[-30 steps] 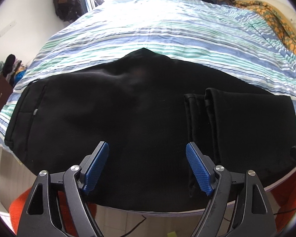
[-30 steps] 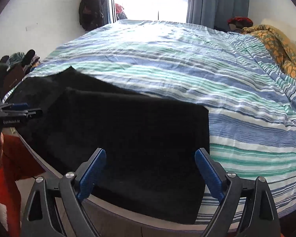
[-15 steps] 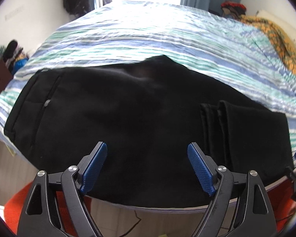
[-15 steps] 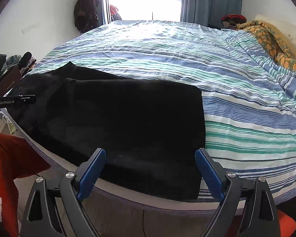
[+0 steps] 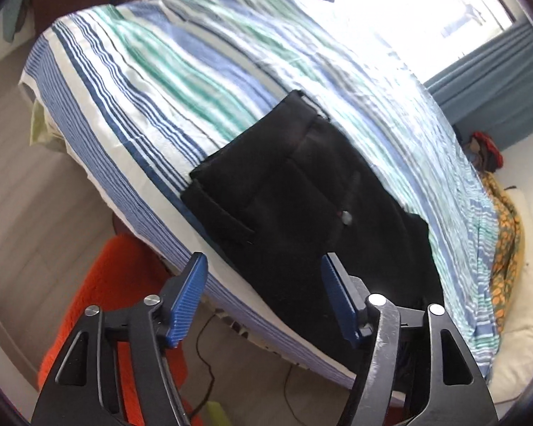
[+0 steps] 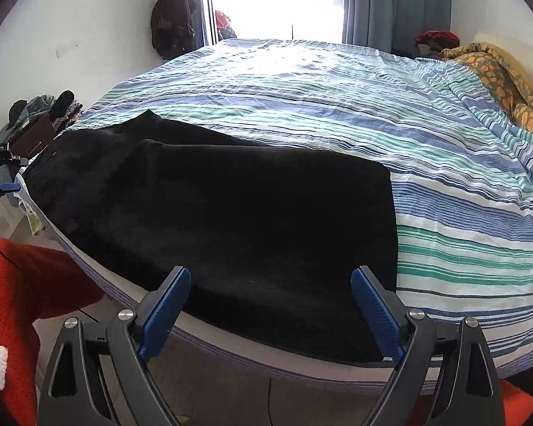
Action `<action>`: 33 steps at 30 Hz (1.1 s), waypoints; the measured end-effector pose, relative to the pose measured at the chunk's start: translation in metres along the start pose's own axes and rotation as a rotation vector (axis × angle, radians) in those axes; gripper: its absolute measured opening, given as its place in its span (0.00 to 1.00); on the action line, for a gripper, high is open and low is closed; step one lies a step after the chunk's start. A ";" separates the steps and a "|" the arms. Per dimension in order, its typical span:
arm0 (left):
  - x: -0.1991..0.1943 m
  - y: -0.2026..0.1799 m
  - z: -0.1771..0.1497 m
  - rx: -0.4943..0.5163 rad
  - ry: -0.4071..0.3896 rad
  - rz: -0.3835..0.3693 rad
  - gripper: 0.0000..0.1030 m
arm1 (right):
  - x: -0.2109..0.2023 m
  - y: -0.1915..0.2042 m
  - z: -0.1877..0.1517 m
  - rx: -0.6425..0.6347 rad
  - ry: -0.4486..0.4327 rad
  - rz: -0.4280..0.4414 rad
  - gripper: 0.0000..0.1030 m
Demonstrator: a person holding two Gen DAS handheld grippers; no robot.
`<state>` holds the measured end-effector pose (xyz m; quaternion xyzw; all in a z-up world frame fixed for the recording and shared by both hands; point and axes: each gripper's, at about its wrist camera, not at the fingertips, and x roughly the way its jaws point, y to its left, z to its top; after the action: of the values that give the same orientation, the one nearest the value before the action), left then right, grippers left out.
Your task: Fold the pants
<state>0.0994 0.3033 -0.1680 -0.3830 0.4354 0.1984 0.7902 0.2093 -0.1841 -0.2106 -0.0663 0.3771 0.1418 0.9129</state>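
the bed, under a smooth striped sheet, carries the black pants flat along its near edge, legs doubled over. the left tongs have swung round to the waistband end since half a second ago, likely lining up the next fold. the right tongs hover; both gape apart, empty.

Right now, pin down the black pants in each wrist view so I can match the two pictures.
Left wrist view: the black pants run diagonally from centre to lower right, waistband end with a button nearest the open left tool.
Right wrist view: the pants fill the lower-centre, lying flat beyond the open right tool.
Shared landmark: the striped bedsheet beneath them.
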 end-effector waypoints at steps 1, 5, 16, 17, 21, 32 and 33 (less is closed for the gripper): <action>0.004 0.005 0.003 -0.001 0.013 0.004 0.44 | 0.000 0.000 0.000 0.002 -0.001 0.001 0.88; 0.008 0.010 0.007 -0.003 0.019 -0.034 0.14 | -0.002 0.000 0.001 0.005 -0.003 -0.004 0.88; 0.006 0.020 0.013 -0.034 -0.048 -0.062 0.47 | 0.002 0.008 -0.003 -0.012 0.022 0.009 0.88; 0.001 0.028 0.013 -0.072 -0.082 -0.076 0.53 | 0.001 0.009 -0.004 -0.018 0.020 0.010 0.88; -0.005 0.053 0.008 -0.180 -0.114 -0.174 0.49 | 0.005 0.013 -0.007 -0.026 0.034 0.019 0.88; 0.046 0.040 0.022 -0.131 -0.088 -0.250 0.49 | 0.004 0.017 -0.007 -0.031 0.039 0.008 0.88; 0.051 0.040 0.024 -0.141 -0.090 -0.269 0.50 | 0.004 0.017 -0.007 -0.029 0.041 0.006 0.88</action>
<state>0.1140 0.3464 -0.2208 -0.4830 0.3295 0.1377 0.7995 0.2019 -0.1687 -0.2191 -0.0813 0.3936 0.1488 0.9035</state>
